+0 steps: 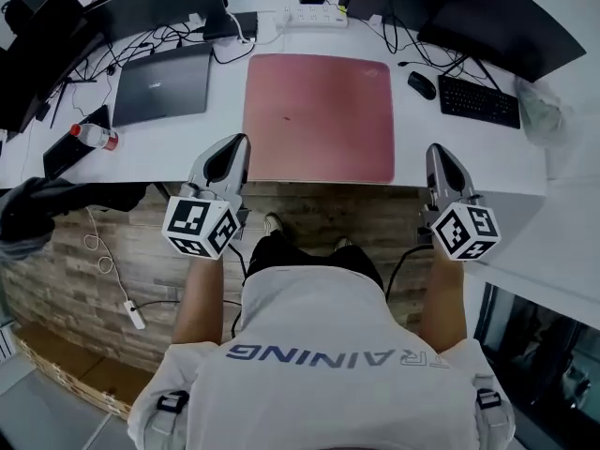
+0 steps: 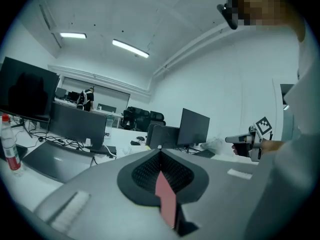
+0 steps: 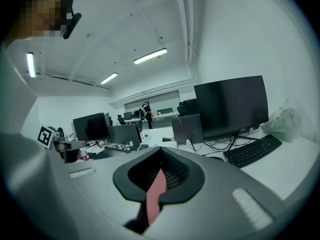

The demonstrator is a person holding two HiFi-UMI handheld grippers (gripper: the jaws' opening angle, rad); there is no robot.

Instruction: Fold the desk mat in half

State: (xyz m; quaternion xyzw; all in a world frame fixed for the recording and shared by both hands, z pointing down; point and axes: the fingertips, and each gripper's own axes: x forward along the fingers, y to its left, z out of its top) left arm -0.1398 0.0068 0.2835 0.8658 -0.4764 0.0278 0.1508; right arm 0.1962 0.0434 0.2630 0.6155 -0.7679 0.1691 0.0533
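The flat pink rectangular desk mat [image 1: 319,115] lies spread on the white bench [image 1: 169,150], not yet folded. Our left tool [image 1: 234,146] and right tool [image 1: 437,150] hover just off its 2 near corners, both pressed together, gripping nothing. We should spread each, pinch 1 corner apiece, then lift evenly toward the far edge. The white shirt [image 1: 328,317] reads "TRAINING", upside down; nothing else is legible.

We see pink desk mat [image 1: 319,111] flat on white desk [image 1: 469,153]. Our left gripper [image 1: 240,144] over mat's near-left corner, right gripper [image 1: 437,150] just beyond near-right corner, both with jaws together. Closed laptop [image 1: 164,84] left of mat; mouse [image 1: 422,84], keyboard [image 1: 479,101] right.
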